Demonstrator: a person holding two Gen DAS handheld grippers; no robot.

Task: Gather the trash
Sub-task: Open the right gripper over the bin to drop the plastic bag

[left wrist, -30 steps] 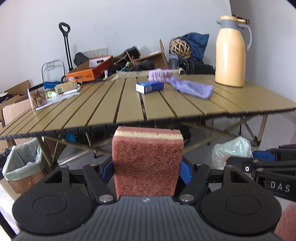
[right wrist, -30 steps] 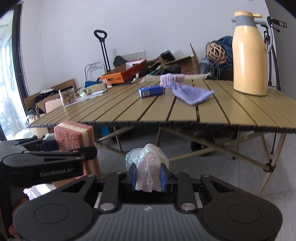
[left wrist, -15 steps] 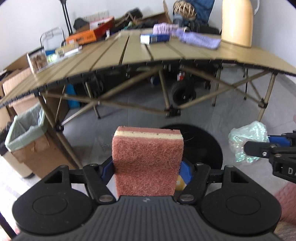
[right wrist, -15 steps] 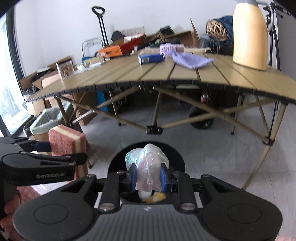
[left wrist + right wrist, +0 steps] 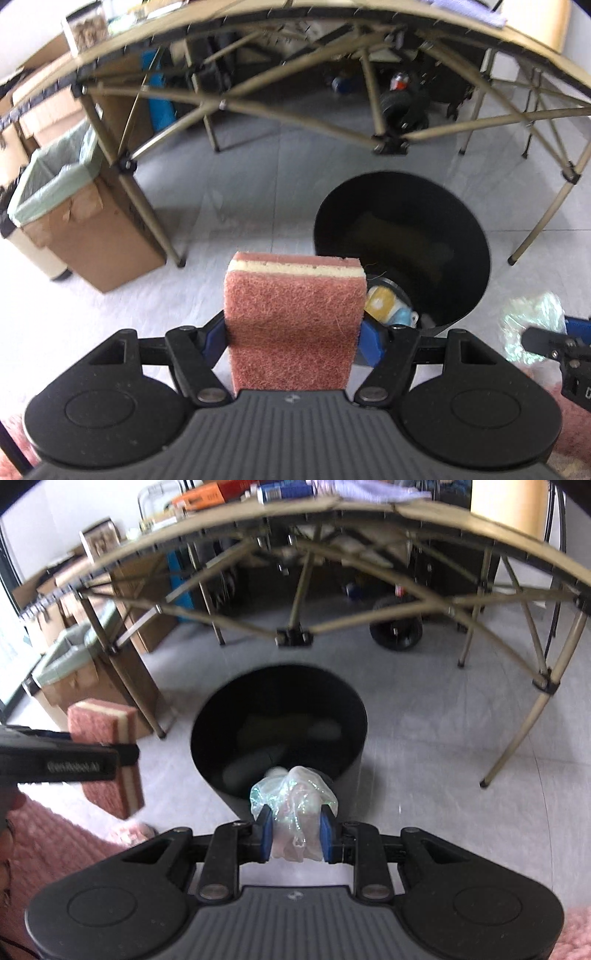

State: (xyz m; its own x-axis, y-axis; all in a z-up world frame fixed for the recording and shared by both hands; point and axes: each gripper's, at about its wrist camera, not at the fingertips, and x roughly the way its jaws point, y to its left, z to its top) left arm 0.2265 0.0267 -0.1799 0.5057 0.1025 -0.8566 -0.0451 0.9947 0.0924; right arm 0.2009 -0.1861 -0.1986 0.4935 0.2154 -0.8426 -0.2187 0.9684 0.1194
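Floor and black bin (image 5: 402, 251) now below, tabletop gone.

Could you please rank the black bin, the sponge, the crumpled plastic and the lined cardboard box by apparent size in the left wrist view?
1. black bin
2. lined cardboard box and sponge look alike; the sponge's nearness inflates it
3. crumpled plastic, partly hidden

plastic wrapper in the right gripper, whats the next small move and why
Probably ease the right gripper a little forward over the black bin, then open. Its pads pinch the crumpled plastic wrapper right at the bin's near rim, so a release now might drop it on the floor. The left gripper holds the sponge beside the bin and can follow.
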